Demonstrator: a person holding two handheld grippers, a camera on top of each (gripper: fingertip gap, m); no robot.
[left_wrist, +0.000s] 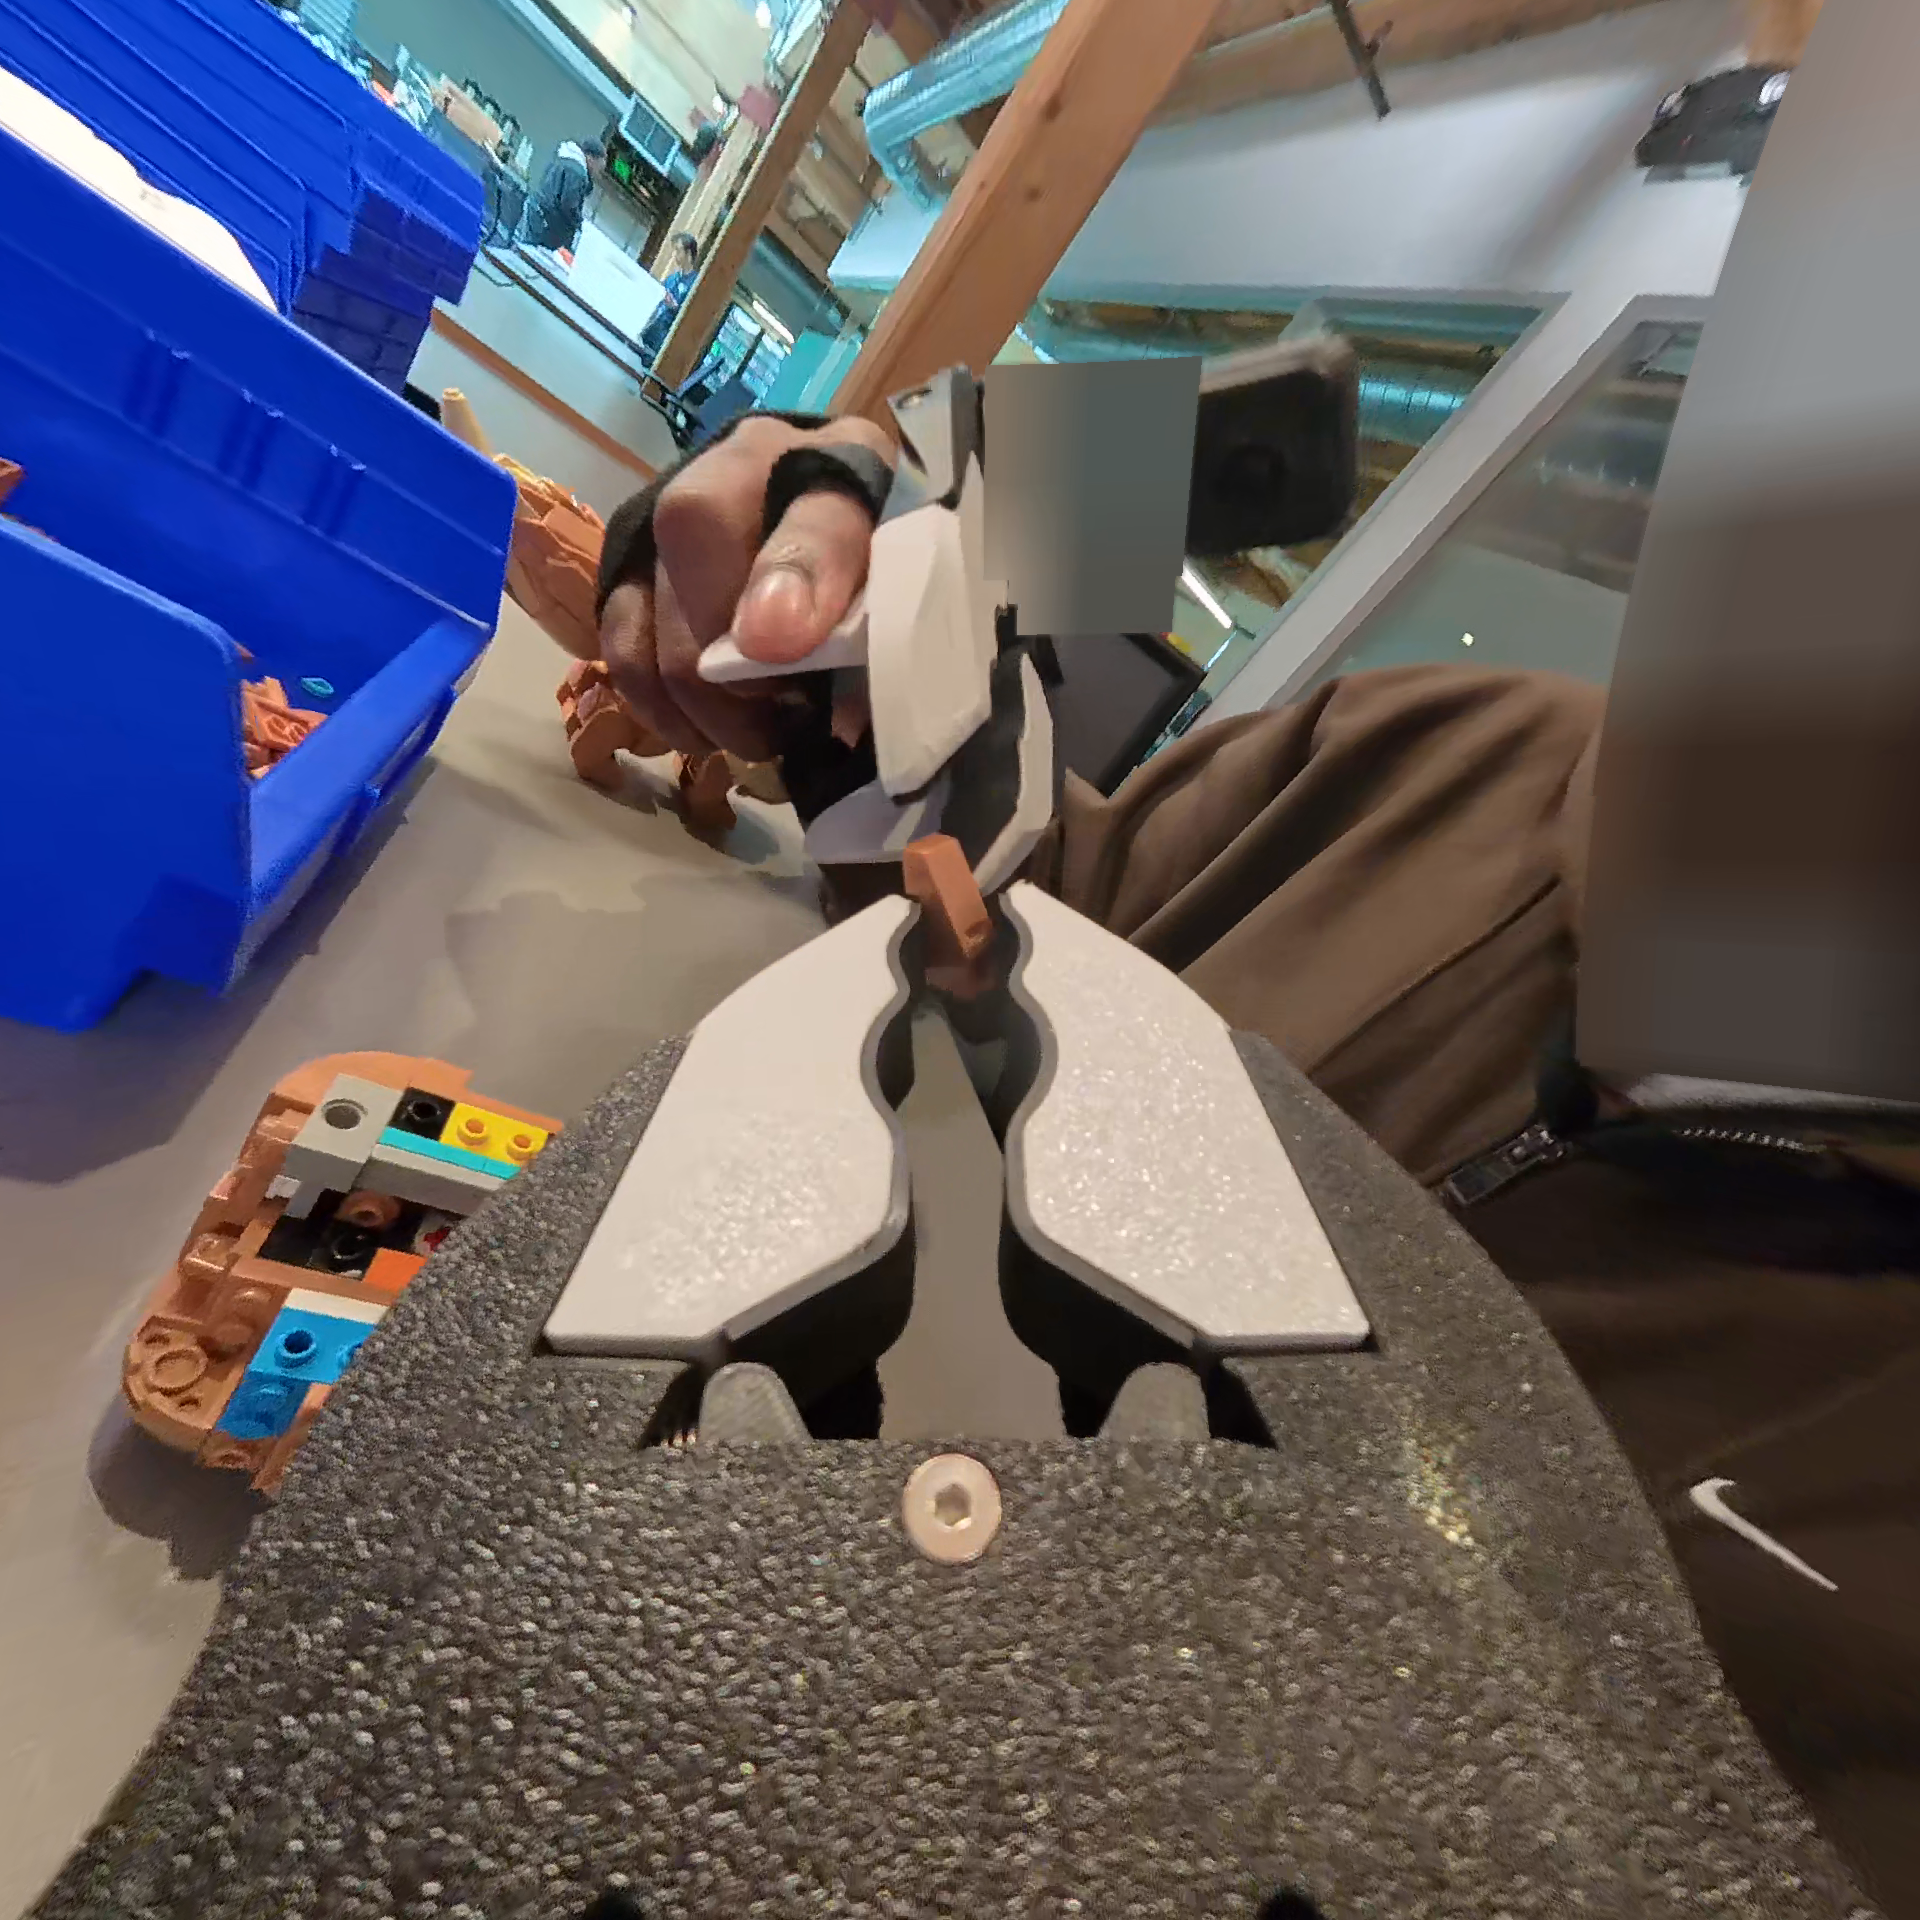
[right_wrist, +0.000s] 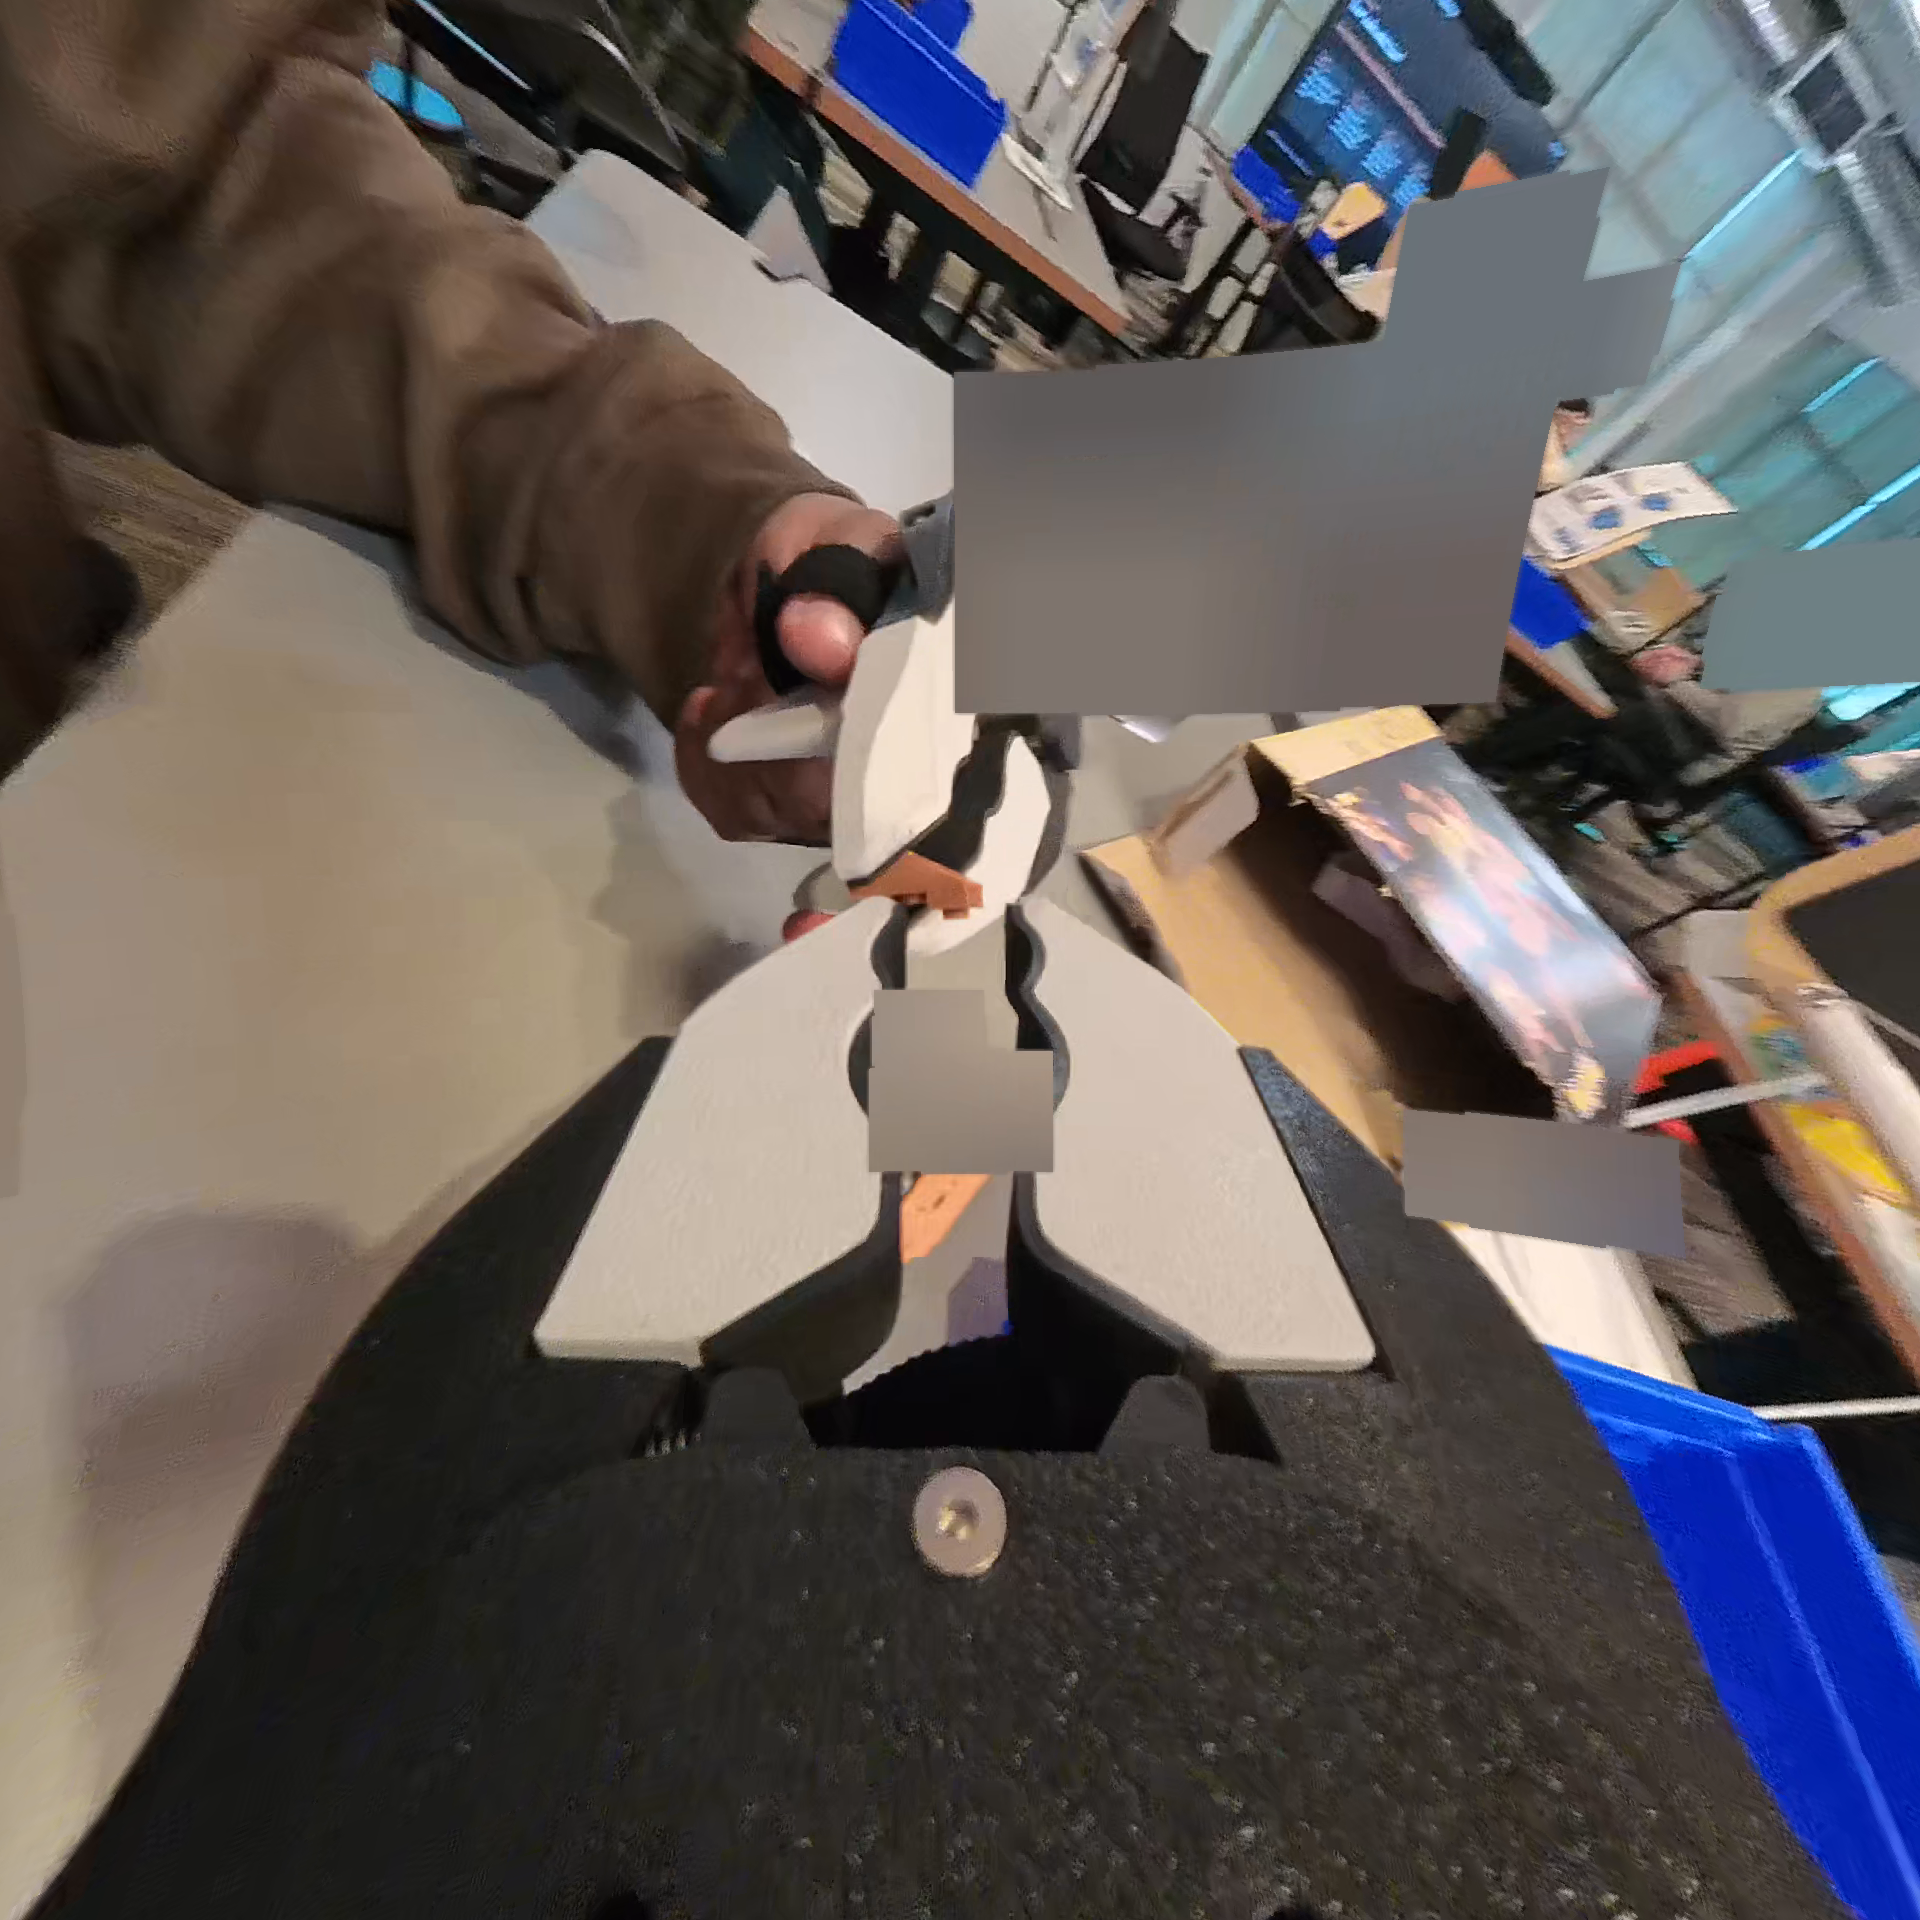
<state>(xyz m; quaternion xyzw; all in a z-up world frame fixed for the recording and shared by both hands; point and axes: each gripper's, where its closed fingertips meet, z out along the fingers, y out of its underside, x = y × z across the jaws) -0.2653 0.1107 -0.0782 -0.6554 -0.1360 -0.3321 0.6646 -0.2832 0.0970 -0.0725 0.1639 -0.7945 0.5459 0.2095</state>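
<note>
My left gripper (left_wrist: 958, 912) is shut on a small brown brick piece (left_wrist: 943, 896) and holds it above the grey table (left_wrist: 499, 935). My right gripper (left_wrist: 930, 831), held by a hand (left_wrist: 707, 603), comes down onto the piece's top end. In the right wrist view my right gripper (right_wrist: 951, 920) has its jaws a narrow gap apart, with the tips at the brown piece (right_wrist: 920, 885), which sits in the left gripper (right_wrist: 914, 868) facing it. I cannot tell whether the right jaws pinch the piece.
Blue bins (left_wrist: 208, 644) stand at the left, one holding brown bricks (left_wrist: 272, 717). A partly built brick model (left_wrist: 312, 1257) lies by my left gripper. A brown brick figure (left_wrist: 613, 748) stands behind the hand. A cardboard box (right_wrist: 1226, 935) and another blue bin (right_wrist: 1766, 1579) are at the right. The grippers are tip to tip, or close to it.
</note>
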